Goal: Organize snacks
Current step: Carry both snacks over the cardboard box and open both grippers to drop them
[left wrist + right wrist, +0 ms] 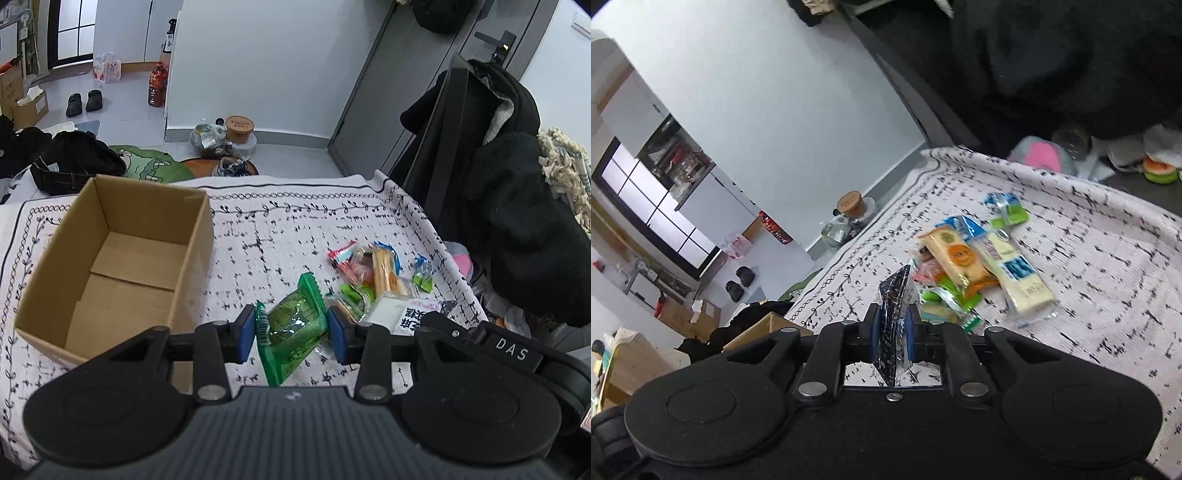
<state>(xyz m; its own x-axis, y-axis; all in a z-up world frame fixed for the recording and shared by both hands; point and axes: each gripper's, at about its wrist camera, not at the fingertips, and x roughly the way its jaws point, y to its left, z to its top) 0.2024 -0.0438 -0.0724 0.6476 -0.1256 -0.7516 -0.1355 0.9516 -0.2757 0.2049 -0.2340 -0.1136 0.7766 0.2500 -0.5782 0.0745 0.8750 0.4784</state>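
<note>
Left hand-held gripper (291, 334): blue pads pinch a green snack packet (291, 328) across its middle, wrapper ends sticking out above and below. Grip looks chosen so the packet hangs clear of the cloth, ready to drop in.

Cardboard box (110, 258) sits just left of this gripper, flaps open, floor bare as far as visible. Likely the destination for every snack.

Right hand-held gripper (893, 332): pads pressed almost together on a thin dark wrapper (892, 314), held edge-on. Contents unreadable, since the packet shows only its edge and some glare.

Snack pile (964, 273) lies ahead and right of the right gripper on the patterned tablecloth (1108, 266) over the worktop. A long pale bar and an orange-printed packet lie on top, with green and blue wrappers tucked under and beside them. One small blue-green sweet lies apart beyond the pile.

Hard to make out: how many pieces are buried in the pile, and the print on most wrappers. From the right wrist only a corner of the box shows, to the left of that gripper. The near rim of the box is hidden behind the left gripper's body.
</note>
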